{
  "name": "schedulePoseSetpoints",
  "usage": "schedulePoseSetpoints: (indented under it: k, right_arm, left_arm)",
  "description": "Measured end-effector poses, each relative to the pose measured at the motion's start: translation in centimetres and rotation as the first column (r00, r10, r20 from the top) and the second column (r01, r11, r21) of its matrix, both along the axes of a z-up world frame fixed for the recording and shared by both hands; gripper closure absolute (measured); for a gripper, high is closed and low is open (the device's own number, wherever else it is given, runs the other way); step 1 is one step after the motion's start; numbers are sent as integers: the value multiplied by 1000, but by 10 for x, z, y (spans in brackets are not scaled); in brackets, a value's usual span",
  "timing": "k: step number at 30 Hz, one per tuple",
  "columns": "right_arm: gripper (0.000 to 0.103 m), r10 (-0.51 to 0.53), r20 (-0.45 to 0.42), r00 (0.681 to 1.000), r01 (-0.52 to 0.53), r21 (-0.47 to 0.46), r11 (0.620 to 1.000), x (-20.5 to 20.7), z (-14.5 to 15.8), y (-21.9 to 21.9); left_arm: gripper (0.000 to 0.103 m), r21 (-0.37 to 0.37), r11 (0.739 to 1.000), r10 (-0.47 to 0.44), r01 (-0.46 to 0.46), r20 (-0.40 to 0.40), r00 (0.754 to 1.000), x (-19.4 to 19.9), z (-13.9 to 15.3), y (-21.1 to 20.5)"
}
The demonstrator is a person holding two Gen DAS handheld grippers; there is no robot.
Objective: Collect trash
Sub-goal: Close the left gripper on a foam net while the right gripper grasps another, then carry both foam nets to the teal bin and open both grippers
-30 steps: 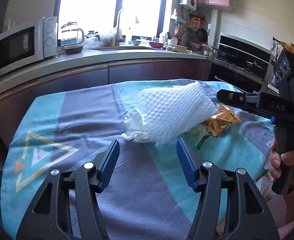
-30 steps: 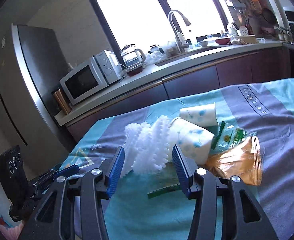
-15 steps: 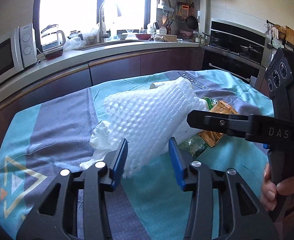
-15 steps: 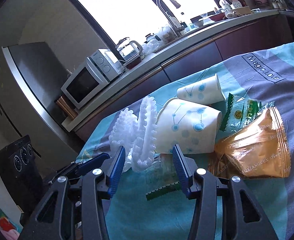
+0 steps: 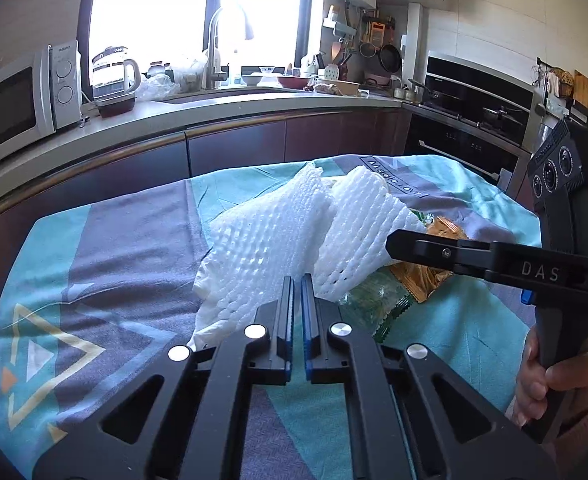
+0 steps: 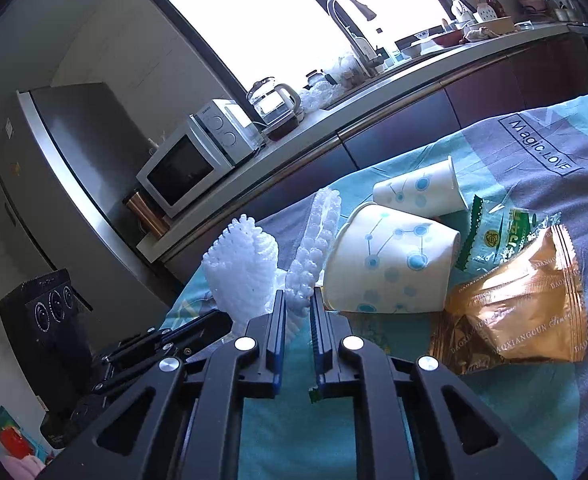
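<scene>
Landmark: white foam net [image 5: 294, 232], lying mid-cloth on the teal and grey tablecloth [image 5: 106, 248].

Left of the net: bare cloth with a triangle print, then microwave [image 5: 18, 100] and kettle [image 5: 112, 80] on the counter behind.

Left gripper [image 5: 297, 292] sits at the net's near edge. Jaws have just been closing and now stand almost together, pinching a thin bit of net; a sliver of white shows in the gap. A crumpled white tissue [image 5: 210, 320] pokes out from under the net's near-left corner.

Right gripper [image 6: 298, 308], at the net's near-right edge, has also just been closing. Its jaws are clamped on a second fold of foam, which stands up between the pads [image 6: 281, 312]. In the left wrist view it reaches in from the right, tip against the net. A bit of green serrated wrapper edge sits by its right pad; held or just lying under it, can't tell.

Right of the net: a big paper cup [image 6: 389, 268] on its side, touching the net, and a smaller paper cup [image 6: 417, 192] behind it. Further right, a green wrapper [image 6: 505, 240], partly under a gold snack bag [image 6: 513, 312].

Far right, a hand [image 5: 549, 384] holds the right gripper's handle.
</scene>
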State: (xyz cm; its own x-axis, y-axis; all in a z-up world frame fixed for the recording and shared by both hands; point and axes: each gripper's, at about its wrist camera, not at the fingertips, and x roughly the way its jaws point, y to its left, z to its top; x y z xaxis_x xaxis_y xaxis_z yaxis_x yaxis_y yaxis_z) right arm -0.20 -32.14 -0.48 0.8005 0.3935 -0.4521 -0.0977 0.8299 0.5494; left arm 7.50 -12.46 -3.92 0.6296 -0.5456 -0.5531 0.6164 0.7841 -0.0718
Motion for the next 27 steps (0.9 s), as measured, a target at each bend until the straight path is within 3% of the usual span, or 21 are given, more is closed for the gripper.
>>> schedulePoseSetpoints:
  k: [15,27]
  right_arm:
    - [93,31,102,994,-27,-42,999,-19,38,12]
    - [93,190,124,974,-188,-25,982,-11,50,67]
  left_arm:
    - [99,-79,992,99,-95,47,994,-16,31,72]
    - [99,-88,975,211,-204,78,974,-37,48,140]
